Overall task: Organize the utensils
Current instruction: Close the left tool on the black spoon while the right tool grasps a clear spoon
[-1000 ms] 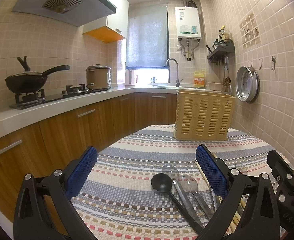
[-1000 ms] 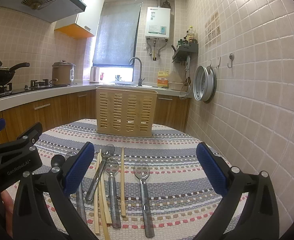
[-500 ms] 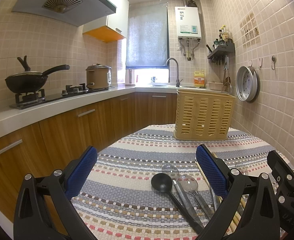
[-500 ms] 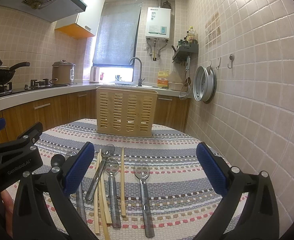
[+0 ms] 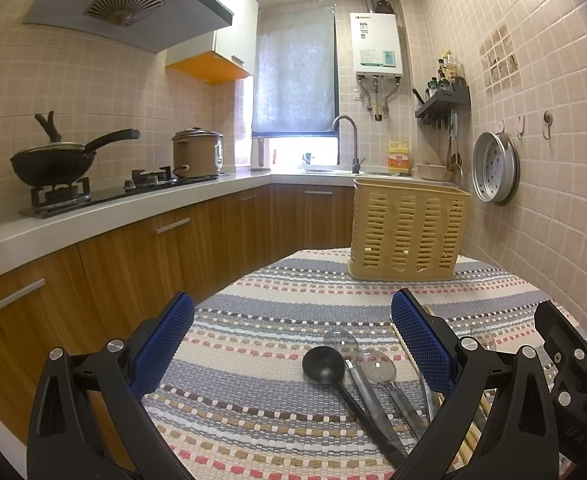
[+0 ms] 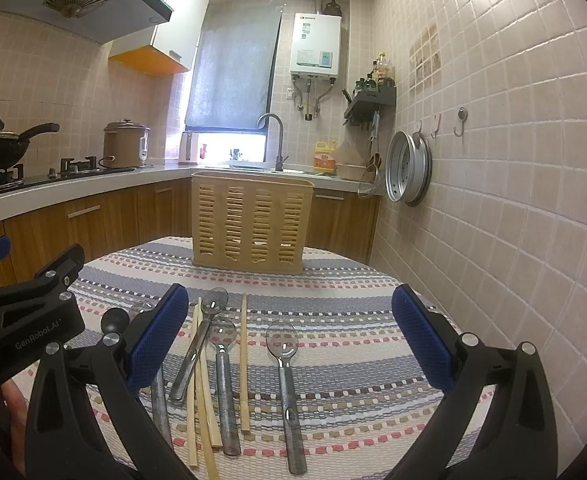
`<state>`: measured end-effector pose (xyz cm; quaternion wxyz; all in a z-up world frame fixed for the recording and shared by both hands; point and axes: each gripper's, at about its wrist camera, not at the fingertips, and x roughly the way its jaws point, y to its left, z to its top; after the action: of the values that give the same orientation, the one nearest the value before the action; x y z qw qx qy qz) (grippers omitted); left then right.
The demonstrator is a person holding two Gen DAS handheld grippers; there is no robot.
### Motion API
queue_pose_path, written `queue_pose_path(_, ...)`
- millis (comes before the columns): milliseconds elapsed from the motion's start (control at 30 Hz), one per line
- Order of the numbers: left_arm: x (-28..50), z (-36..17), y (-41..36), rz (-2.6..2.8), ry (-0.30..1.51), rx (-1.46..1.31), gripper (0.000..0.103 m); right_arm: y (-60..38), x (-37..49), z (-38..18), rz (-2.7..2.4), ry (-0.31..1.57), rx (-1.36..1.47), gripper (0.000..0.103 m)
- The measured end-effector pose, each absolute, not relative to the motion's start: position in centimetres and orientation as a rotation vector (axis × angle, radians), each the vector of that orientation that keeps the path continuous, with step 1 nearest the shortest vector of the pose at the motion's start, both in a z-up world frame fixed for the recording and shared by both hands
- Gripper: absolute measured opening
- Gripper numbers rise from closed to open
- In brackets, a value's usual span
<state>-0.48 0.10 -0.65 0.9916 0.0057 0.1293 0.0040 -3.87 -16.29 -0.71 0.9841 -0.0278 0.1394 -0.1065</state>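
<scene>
While both of your grippers hover low over the bench (image 6: pixel 373 320), neither is holding anything: the left gripper (image 5: pixel 293 344) has its jaws spread wide, with bare striped cloth (image 5: pixel 253 320) between the blue pads, and the right gripper (image 6: pixel 293 344) has its jaws spread just as wide.

Take the basket (image 6: pixel 251 222) as your landmark. It stands upright on the far side of the cloth, and every utensil lies flat on the near side of it, handles pointing toward you.

From your right wrist view, a clear spoon (image 6: pixel 283 364) lies alone between the spread jaws, straight below the basket. Left of it lies one chopstick (image 6: pixel 244 364), then another spoon (image 6: pixel 223 372), then a third spoon (image 6: pixel 199 344) lying slantwise across more chopsticks (image 6: pixel 199 396). Farther left, your left pad hides most of a grey handle (image 6: pixel 159 404).

From your left wrist view, a black ladle (image 5: pixel 325 366) lies below and left of the basket, just beside two clear spoons (image 5: pixel 377 364).
</scene>
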Motion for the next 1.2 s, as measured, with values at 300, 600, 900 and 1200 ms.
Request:
queue_pose_path(300, 1.7, 2.4, 5.3, -0.074, 0.509, -0.075, 0.095, -19.5, -2.8, 1.3, -0.216, 0.468, -0.077, 0.097)
queue_pose_path(600, 4.9, 4.5, 7.2, -0.242, 0.703, -0.153, 0.083, -22.5, 0.2, 2.7, -0.113, 0.672, -0.014, 0.080)
queue_pose_path(900, 11.6, -0.7, 6.0, -0.410, 1.001, -0.326, 0.058, -24.9, 5.6, 0.6, 0.008, 0.883, 0.102, 0.046)
queue_pose_path(1200, 15.0, -4.9, 5.2, -0.368, 1.140, -0.358, 0.047, -25.6, 9.3, -2.2, 0.048, 0.998, 0.147, 0.046)
